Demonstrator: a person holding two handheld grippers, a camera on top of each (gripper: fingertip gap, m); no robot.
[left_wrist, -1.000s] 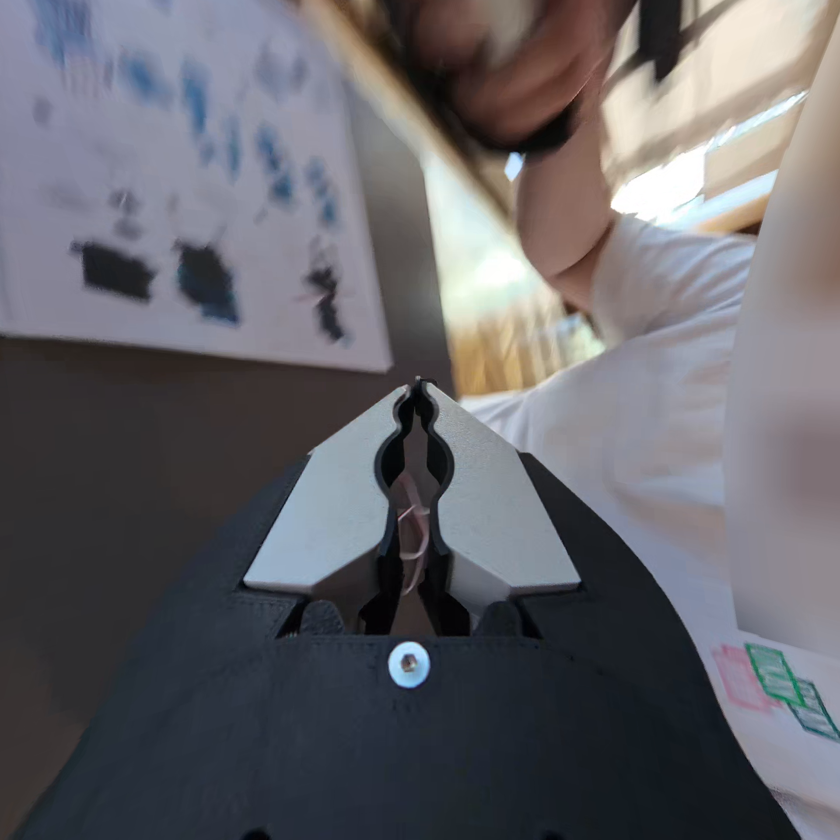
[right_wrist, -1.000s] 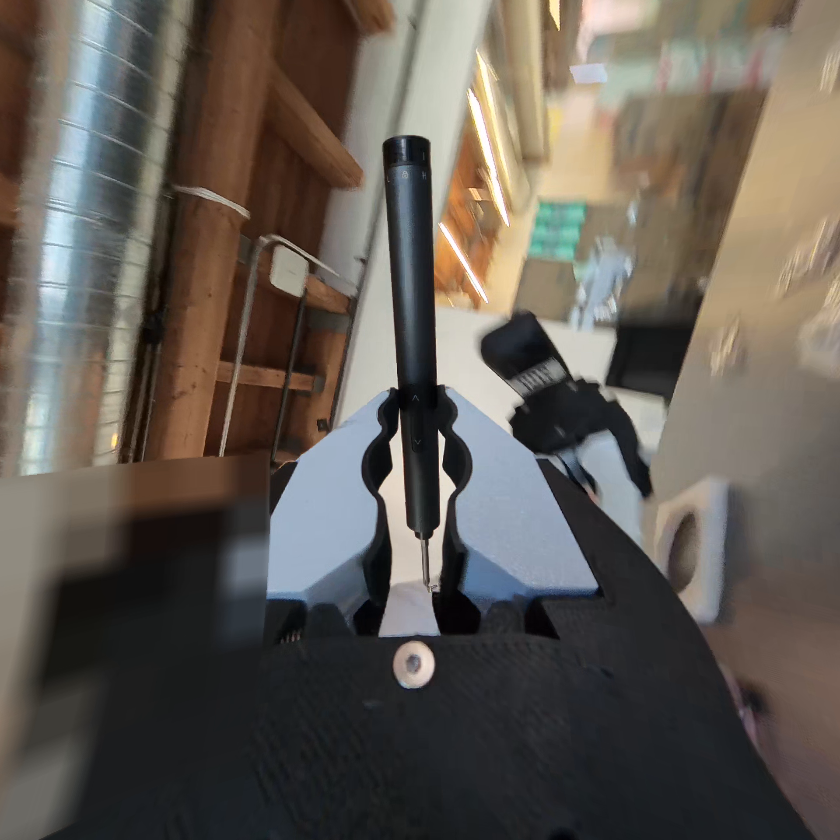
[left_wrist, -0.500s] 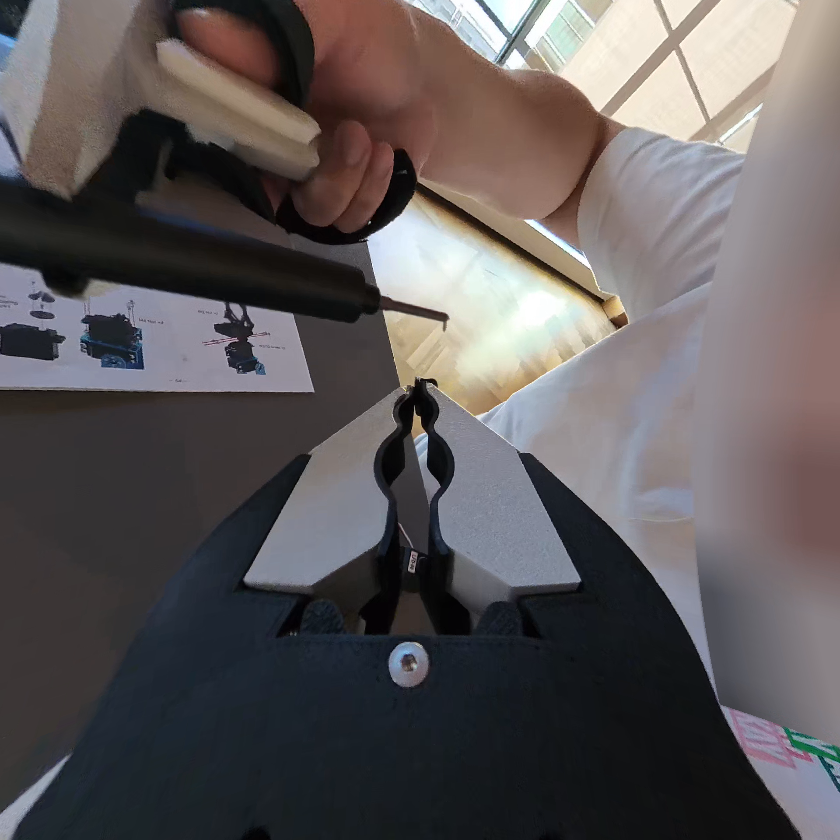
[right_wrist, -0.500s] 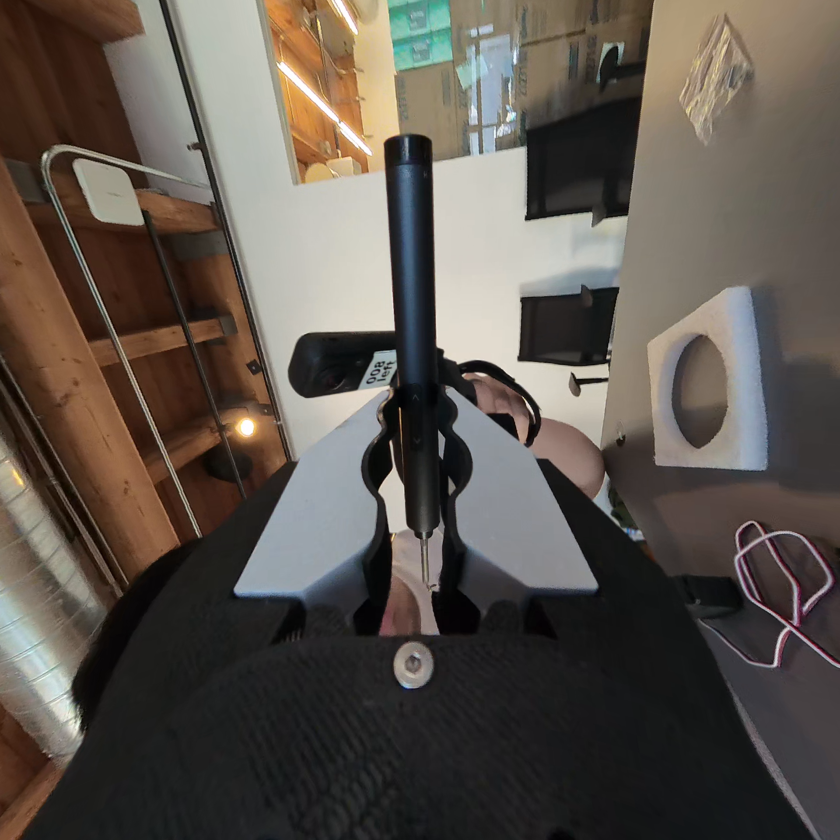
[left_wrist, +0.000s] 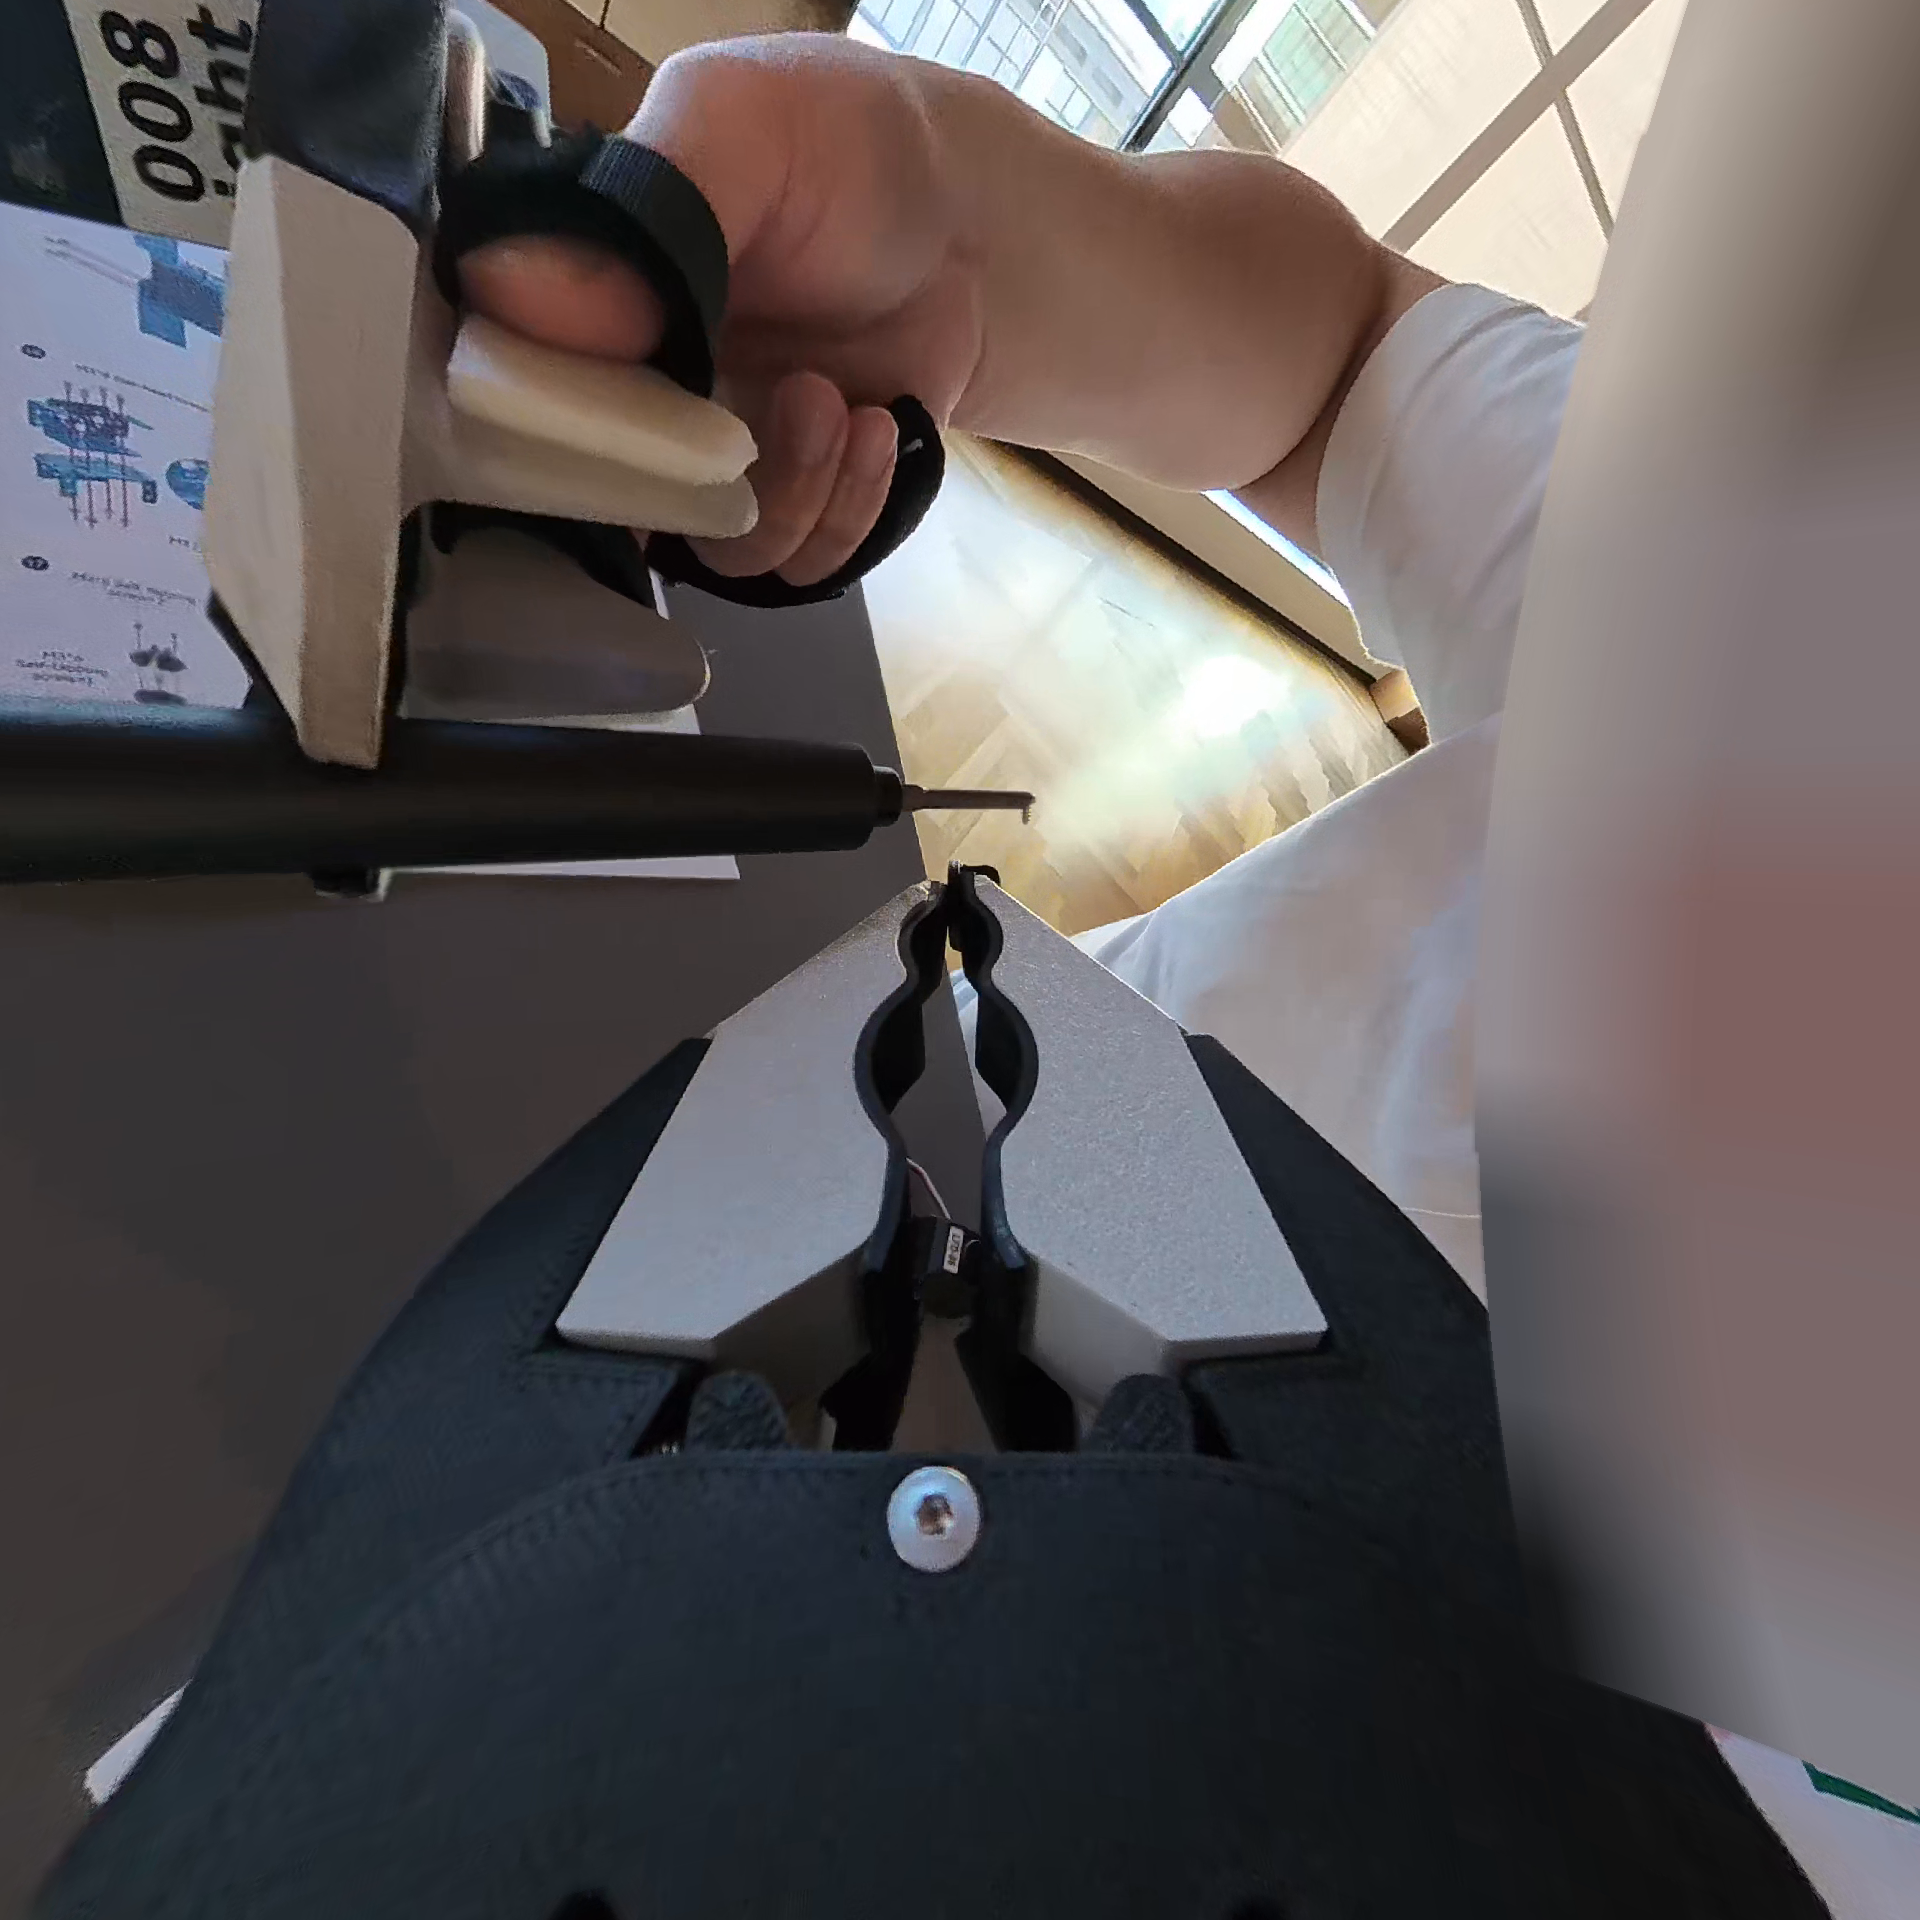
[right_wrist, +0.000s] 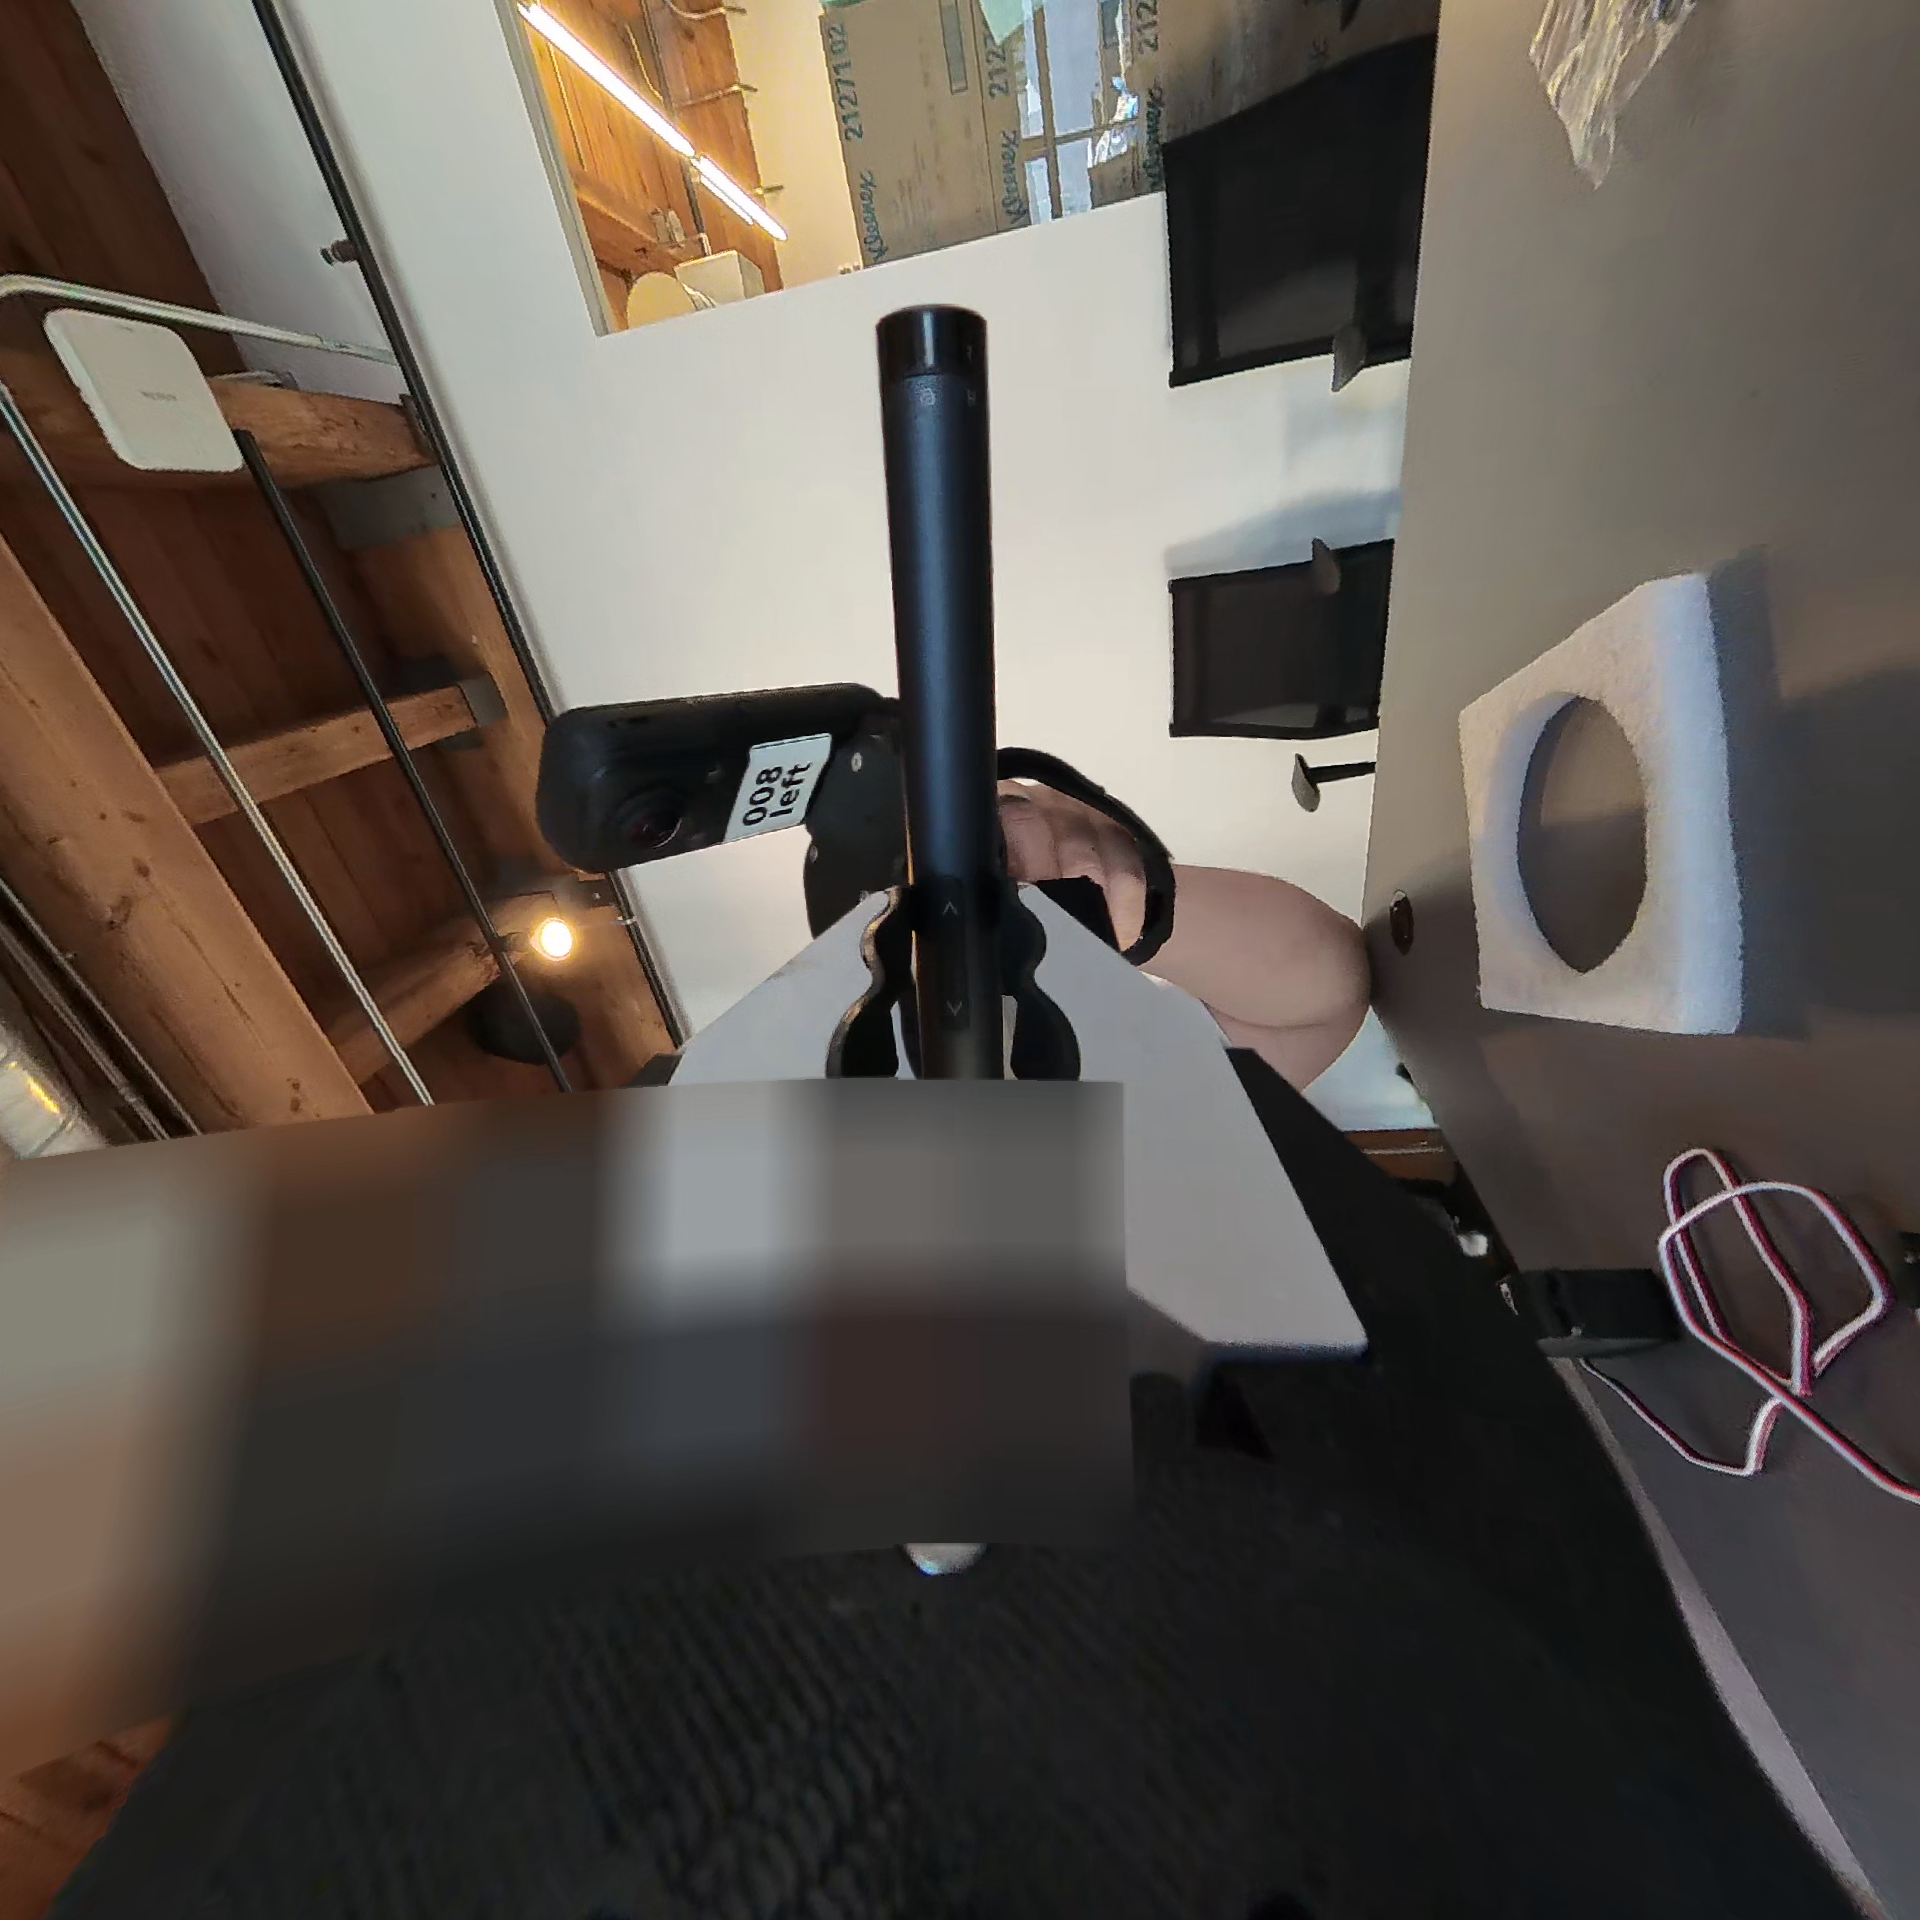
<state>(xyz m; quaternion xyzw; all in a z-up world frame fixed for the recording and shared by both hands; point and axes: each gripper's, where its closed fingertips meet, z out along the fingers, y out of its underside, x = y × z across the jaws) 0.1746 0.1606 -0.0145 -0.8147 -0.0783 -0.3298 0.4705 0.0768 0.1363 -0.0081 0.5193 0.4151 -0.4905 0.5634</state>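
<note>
Between right hand-held gripper (right_wrist: 951, 925) fingertips, black screwdriver (right_wrist: 940, 665).

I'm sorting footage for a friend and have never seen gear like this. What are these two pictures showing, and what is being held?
No robot here: a person holds a handheld two-finger clamp in each hand, each with a camera looking along its fingers.

Left wrist view: the left gripper has its grey fingers closed at the tips, pinching something tiny and dark I cannot identify. Above it, the person's hand holds the other clamp.

Right wrist view: the right gripper is clamped on a slim black pen-shaped electric screwdriver.

On the grey table lie a white foam square with a round hole, a looped red-and-white wire and a printed instruction sheet.
</note>
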